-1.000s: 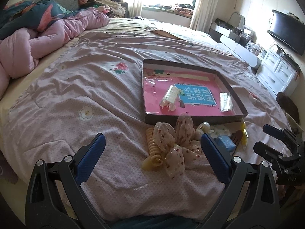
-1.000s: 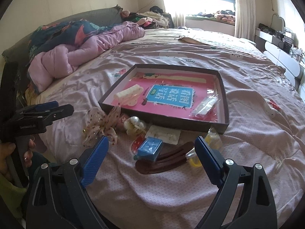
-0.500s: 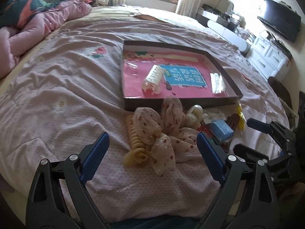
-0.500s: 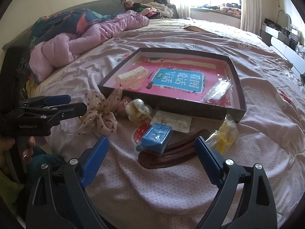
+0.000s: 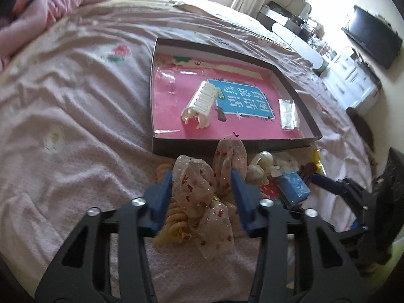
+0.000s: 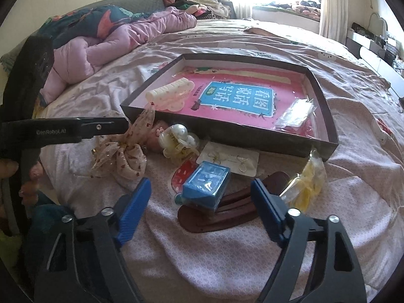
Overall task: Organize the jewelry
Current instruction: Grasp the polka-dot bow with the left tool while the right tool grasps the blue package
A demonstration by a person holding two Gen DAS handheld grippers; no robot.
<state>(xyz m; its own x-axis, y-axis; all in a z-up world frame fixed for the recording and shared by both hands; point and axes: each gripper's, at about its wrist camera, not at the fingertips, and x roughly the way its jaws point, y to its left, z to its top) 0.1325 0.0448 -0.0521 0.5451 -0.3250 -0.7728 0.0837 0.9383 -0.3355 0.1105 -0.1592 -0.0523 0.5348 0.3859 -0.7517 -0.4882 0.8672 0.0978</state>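
A beige bow hair tie with red dots (image 5: 202,189) lies on the bed in front of a dark box with a pink floor (image 5: 161,116). My left gripper (image 5: 202,179) has its blue fingers on both sides of the bow, narrowed around it; it also shows in the right wrist view (image 6: 121,126) at the bow (image 6: 126,154). A yellow spiral hair tie (image 5: 174,217) lies under the bow. My right gripper (image 6: 200,197) is open just before a blue box (image 6: 207,184) that rests on a brown hair clip (image 6: 227,209). A cream claw clip (image 5: 200,103) lies in the box.
A pearl clip (image 6: 176,139), an earring card (image 6: 232,160) and a yellow packet (image 6: 308,184) lie by the box's front wall. A clear packet (image 6: 295,116) is in the box. A pink duvet (image 6: 106,48) is piled at the far left.
My left gripper moved forward onto the bow and narrowed its fingers around it. My right gripper moved closer to the blue box and stayed open.
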